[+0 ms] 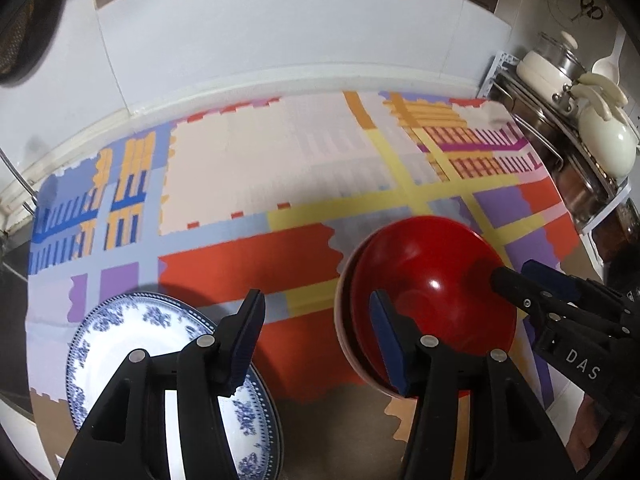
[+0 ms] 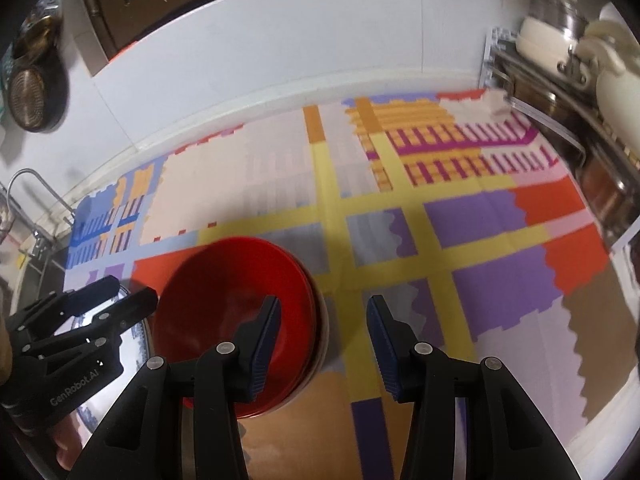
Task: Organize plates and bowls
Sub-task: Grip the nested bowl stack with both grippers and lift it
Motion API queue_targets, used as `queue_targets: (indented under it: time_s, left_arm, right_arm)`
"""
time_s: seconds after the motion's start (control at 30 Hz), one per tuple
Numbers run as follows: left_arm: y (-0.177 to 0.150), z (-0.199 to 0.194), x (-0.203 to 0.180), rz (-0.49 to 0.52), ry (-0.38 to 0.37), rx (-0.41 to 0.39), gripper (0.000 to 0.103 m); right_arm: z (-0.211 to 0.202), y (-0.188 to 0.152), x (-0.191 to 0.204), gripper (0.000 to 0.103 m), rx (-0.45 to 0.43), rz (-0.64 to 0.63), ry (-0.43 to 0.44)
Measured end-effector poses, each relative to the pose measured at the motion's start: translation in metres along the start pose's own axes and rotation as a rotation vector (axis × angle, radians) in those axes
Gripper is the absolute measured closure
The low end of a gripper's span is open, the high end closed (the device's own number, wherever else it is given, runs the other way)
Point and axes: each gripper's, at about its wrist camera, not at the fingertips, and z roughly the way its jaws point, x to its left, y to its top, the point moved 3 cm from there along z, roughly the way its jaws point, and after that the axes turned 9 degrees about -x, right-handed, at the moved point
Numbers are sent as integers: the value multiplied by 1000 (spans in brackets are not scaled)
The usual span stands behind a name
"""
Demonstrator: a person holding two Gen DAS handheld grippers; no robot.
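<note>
Tongs in both my hands stand apart, with nothing between the pads. My left tongs [image 1: 316,344] hang over the gap between the plate [image 1: 120,332] and the bowl [image 1: 432,280]; one finger overlaps the plate's near rim, the other the bowl's left edge, though I cannot tell if either touches. My right tongs [image 2: 322,344] sit at the bowl's right side, the left finger over its rim, the right one over the mat [image 2: 440,220].

The plate is white with blue flower sprays and a dotted blue border, and lies at the mat's near left corner. The bowl is glossy deep red inside, with a paler rim showing beneath it, as if it were nested in another dish. It sits just right of the plate on the patchwork mat of orange, yellow, purple and pink.
</note>
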Motion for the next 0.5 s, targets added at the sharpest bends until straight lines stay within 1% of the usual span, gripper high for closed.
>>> queue_targets:
  time_s: [0.27,0.5]
  left_arm:
    - [-11,22,-5,-11,-18,67,50]
    - [-19,35,-7,-27,-27,112,50]
  right_arm:
    - [19,-14,-6,57,69,69,36]
    - [29,-23,-5,58,105,81,53]
